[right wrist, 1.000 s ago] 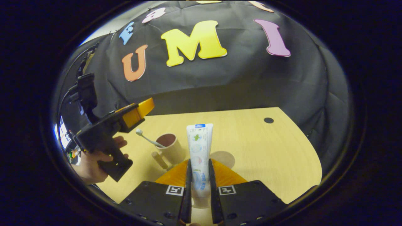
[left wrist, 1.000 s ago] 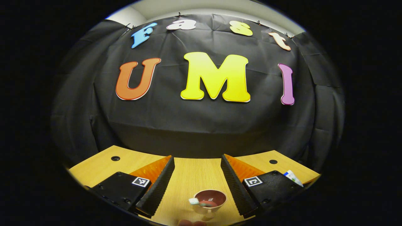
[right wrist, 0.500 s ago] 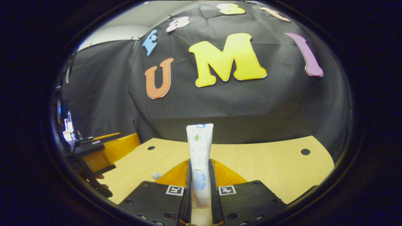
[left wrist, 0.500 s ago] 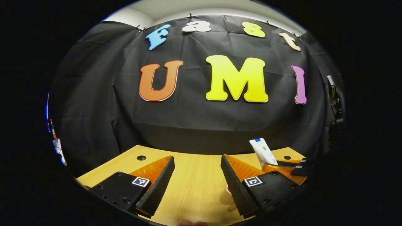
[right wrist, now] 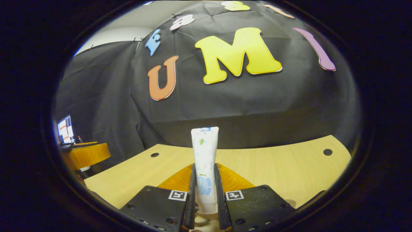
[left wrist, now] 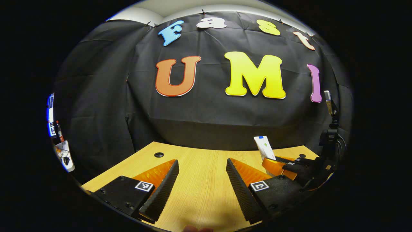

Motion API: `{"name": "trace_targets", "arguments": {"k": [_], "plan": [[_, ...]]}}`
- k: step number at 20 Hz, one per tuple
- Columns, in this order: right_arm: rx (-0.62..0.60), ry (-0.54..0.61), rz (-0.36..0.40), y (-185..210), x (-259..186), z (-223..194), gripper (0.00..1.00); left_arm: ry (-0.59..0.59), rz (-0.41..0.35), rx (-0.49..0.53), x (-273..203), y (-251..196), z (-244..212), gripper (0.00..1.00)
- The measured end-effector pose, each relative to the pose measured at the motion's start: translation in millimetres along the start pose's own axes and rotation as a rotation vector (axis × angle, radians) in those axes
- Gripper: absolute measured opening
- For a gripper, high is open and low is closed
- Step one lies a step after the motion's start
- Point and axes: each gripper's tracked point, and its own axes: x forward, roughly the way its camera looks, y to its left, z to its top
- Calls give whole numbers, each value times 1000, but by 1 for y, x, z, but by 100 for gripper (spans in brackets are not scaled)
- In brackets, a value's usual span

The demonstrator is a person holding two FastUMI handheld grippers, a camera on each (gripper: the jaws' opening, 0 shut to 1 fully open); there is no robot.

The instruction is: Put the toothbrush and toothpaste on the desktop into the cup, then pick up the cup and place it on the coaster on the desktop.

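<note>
The right gripper (right wrist: 204, 196) has its fingers clamped on the toothpaste tube's (right wrist: 204, 151) lower body, likely light, soft and squashable; the left gripper's (left wrist: 201, 183) fingers gape empty.

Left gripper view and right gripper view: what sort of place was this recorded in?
Probably a data-recording booth, not a home: black cloth wall behind a wooden desktop with cable holes, and a lit monitor beyond the cloth's edge.
</note>
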Motion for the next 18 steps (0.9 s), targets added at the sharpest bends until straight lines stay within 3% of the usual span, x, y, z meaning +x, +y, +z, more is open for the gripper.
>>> {"name": "trace_targets", "arguments": {"k": [8, 9, 10, 13, 16, 17, 18], "plan": [[-13, 25, -15, -2, 0, -8, 32, 3, -12, 1, 3, -5, -1, 93], [-13, 24, -5, -2, -4, -7, 32, 4, -13, 2, 3, -7, -2, 93], [-16, 24, -4, -1, -14, -11, 39, 5, -13, -1, 4, -8, -3, 93], [-16, 34, -2, -2, -29, -17, 39, 11, -21, -11, 5, -15, -5, 94], [-10, 55, -8, -5, -39, -23, 55, 12, -36, -13, 3, -22, -4, 93], [-3, 56, -13, -7, -45, -23, 51, 12, -42, -13, 3, -25, -4, 93], [3, 54, -20, -10, -50, -21, 58, 12, -49, -14, 1, -28, -4, 93]]}}
